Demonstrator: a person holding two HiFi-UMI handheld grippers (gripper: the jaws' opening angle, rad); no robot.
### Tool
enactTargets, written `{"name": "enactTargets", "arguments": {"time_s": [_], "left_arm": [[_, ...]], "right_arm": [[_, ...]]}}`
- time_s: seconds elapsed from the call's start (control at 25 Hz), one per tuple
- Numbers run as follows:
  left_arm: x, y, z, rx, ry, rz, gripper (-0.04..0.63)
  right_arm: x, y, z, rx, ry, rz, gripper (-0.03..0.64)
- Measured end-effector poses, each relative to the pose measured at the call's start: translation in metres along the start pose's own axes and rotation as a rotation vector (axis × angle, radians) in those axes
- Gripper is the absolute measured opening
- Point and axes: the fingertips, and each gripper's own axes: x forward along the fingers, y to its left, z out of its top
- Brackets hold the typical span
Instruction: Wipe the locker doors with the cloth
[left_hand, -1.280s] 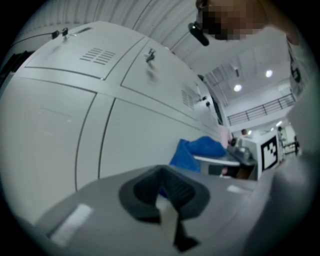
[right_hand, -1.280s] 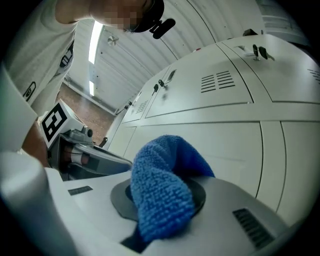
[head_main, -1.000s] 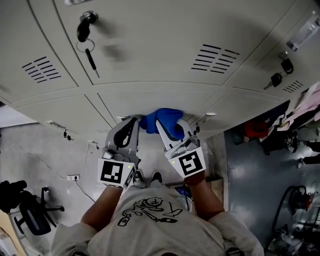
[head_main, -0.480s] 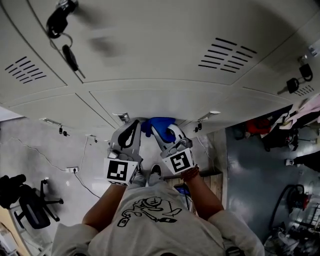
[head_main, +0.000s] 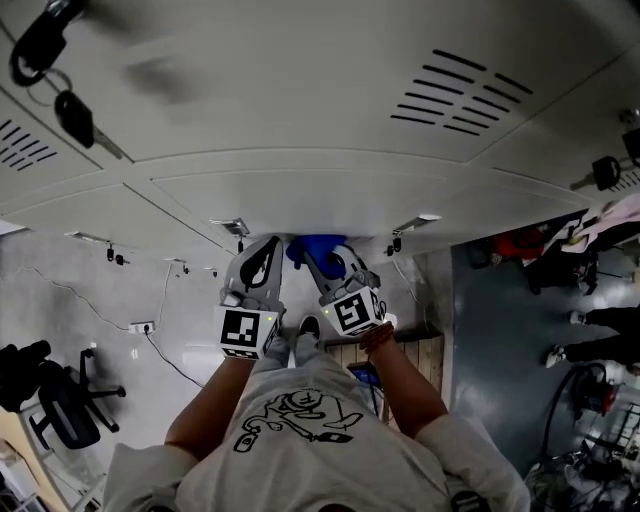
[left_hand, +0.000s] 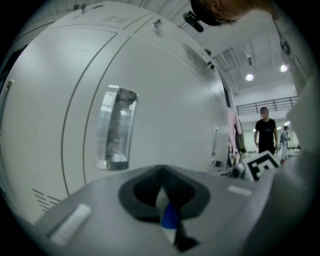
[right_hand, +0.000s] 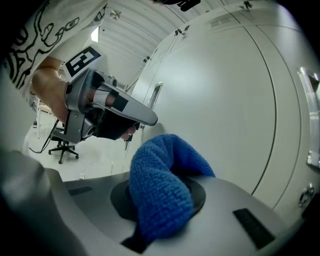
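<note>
A blue cloth (head_main: 315, 246) is bunched against the lower grey locker door (head_main: 330, 190), low down near the floor. My right gripper (head_main: 326, 256) is shut on it; in the right gripper view the blue cloth (right_hand: 161, 185) bulges up out of the right gripper (right_hand: 155, 212) beside the locker door (right_hand: 225, 115). My left gripper (head_main: 271, 245) hangs just left of the cloth with its jaws together. In the left gripper view the left gripper (left_hand: 162, 197) faces the locker door (left_hand: 165, 110), with only a thin blue sliver in the slit between its jaws.
Keys (head_main: 70, 105) hang from a lock at the upper left and another key (head_main: 605, 172) at the right. Small door handles (head_main: 232, 227) flank the grippers. An office chair (head_main: 60, 415) stands left, hung clothes (head_main: 620, 215) right. A person (left_hand: 265, 132) stands far off.
Both grippers and the cloth have gone down the locker face, from the seam between doors onto the lower door. The hanging keys have slid to the picture's upper left corner.
</note>
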Motion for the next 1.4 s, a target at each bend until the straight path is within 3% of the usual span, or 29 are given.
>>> {"name": "enactTargets", "arguments": {"time_s": [0.24,0.56,1.0,1.4], "left_arm": [[0.016,-0.016,-0.016,0.002,0.029,-0.035,0.003],[0.025,-0.031,0.006,0.018,-0.009,-0.077,0.003],[0.010,-0.032,0.060,-0.002,-0.060,-0.079,0.002],[-0.013,-0.026,0.129,0.047,-0.109,-0.080,0.003]], "right_arm": [[-0.007,-0.007,-0.029,-0.016,0.056,-0.013,0.023],[-0.029,-0.032,-0.006,-0.013,0.040,-0.062,0.023],[-0.058,-0.066,0.099,-0.043,-0.089,-0.124,0.023],[-0.088,-0.101,0.211,-0.129,-0.217,-0.198,0.023]]}}
